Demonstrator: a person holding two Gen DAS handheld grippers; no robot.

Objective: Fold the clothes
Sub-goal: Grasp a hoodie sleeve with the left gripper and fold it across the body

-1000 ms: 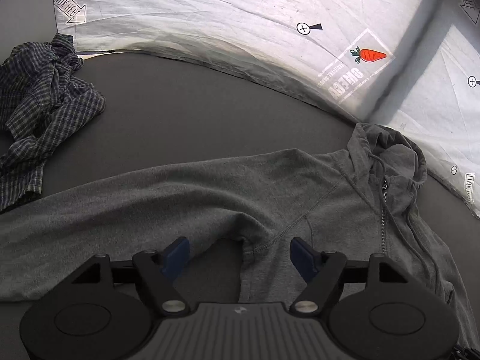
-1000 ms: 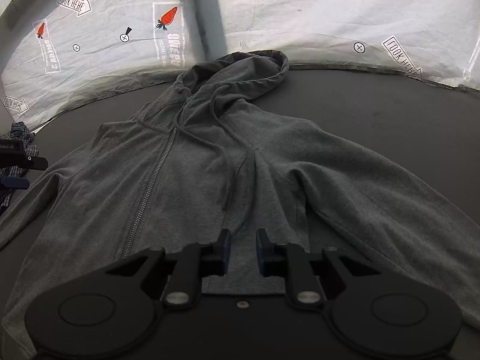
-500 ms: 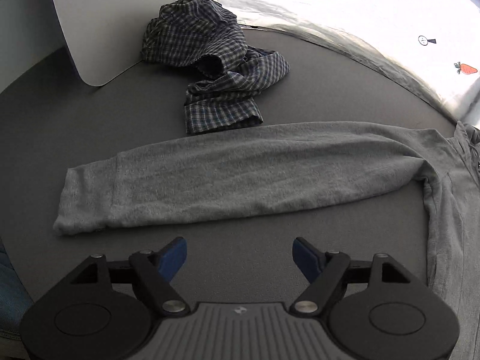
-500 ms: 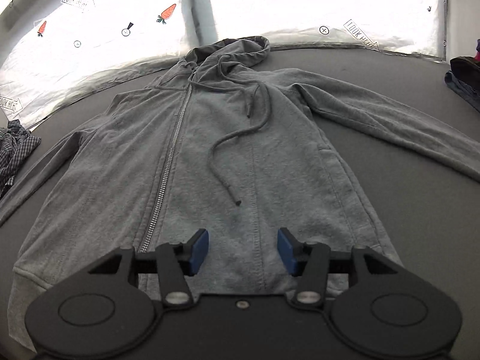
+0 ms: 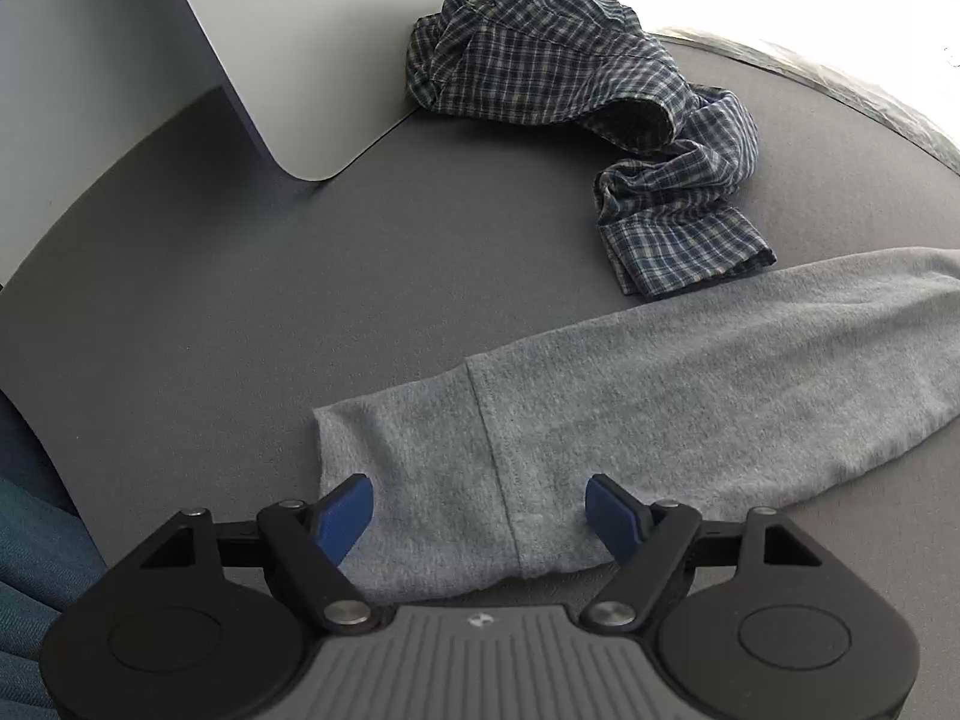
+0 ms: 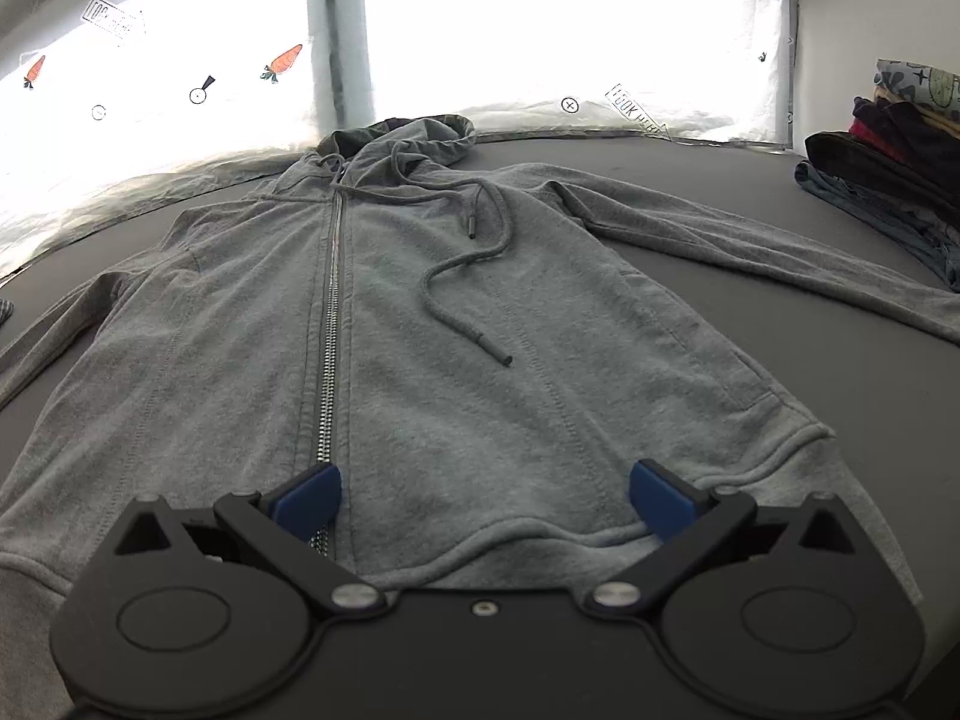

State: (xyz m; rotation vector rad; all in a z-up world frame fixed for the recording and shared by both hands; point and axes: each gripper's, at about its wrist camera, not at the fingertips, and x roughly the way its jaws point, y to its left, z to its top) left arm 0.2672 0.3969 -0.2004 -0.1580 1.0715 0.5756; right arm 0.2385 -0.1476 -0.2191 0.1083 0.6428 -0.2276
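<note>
A grey zip-up hoodie [image 6: 456, 324] lies face up and spread flat on a dark grey surface [image 6: 840, 396], filling most of the right wrist view, with its hood at the top centre of the frame against a bright, paper-covered window [image 6: 540, 30] printed with carrots and small target marks. The metal zipper [image 6: 329, 324] runs down the left of centre, closed, and two grey drawstrings [image 6: 462, 258] curl across the chest. One sleeve stretches toward the right edge of the frame, the other toward the left edge. The right gripper [image 6: 483, 495] sits at the bottom centre, just over the hoodie's hem; its blue fingers [image 6: 306, 495] are opening and stand very wide, with hem fabric below the gap between them but nothing gripped. A stack of folded clothes [image 6: 888, 144] rests at the upper right. In the left wrist view, the hoodie's sleeve cuff [image 5: 420, 480] lies flat at the lower centre, the sleeve running off to the right edge. The left gripper [image 5: 480, 516] hovers over that cuff with its blue fingers wide apart, the cuff below the gap and not clamped. A crumpled blue plaid shirt [image 5: 576, 96] lies at the upper centre and right, its lower end just beside the sleeve. A pale grey panel [image 5: 312, 48] stands at the upper left.
</note>
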